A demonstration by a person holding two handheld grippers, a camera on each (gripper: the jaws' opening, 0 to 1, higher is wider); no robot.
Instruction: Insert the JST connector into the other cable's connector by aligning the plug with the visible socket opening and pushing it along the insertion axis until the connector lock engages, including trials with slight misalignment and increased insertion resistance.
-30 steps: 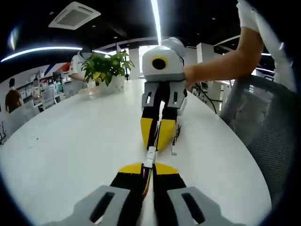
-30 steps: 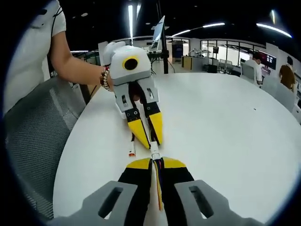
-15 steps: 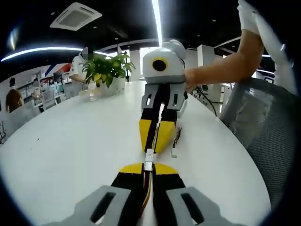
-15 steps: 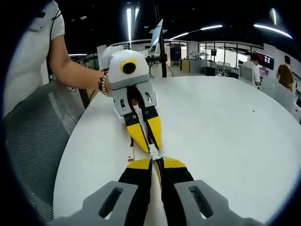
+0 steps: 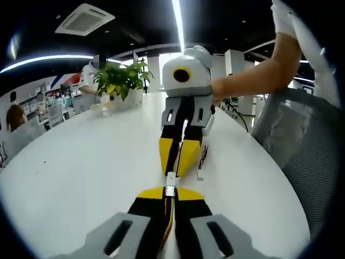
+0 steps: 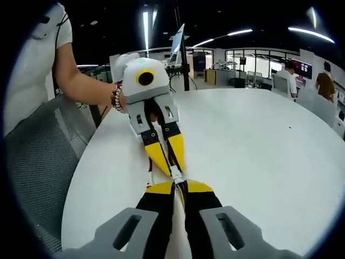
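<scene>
The left gripper [image 5: 170, 190] is clamped on a cable with coloured wires [image 5: 169, 209], and its white JST connector [image 5: 170, 181] sticks out just ahead of the tips. The right gripper [image 6: 179, 186] faces it tip to tip and is closed on the other cable [image 6: 183, 195]. The two connectors touch between both grippers, above the white bench [image 5: 81, 162]. A loose cable [image 5: 201, 159] lies on the bench beside the right gripper.

Wide bare stretch of round white tabletop [image 5: 81, 167] open to the side away from the person, toward the potted green plant [image 5: 121, 78] at the far edge. On the other side, close along the table rim, grey mesh chair back [image 6: 38, 156] and bare forearm [image 6: 81, 86] hemming the passage.
</scene>
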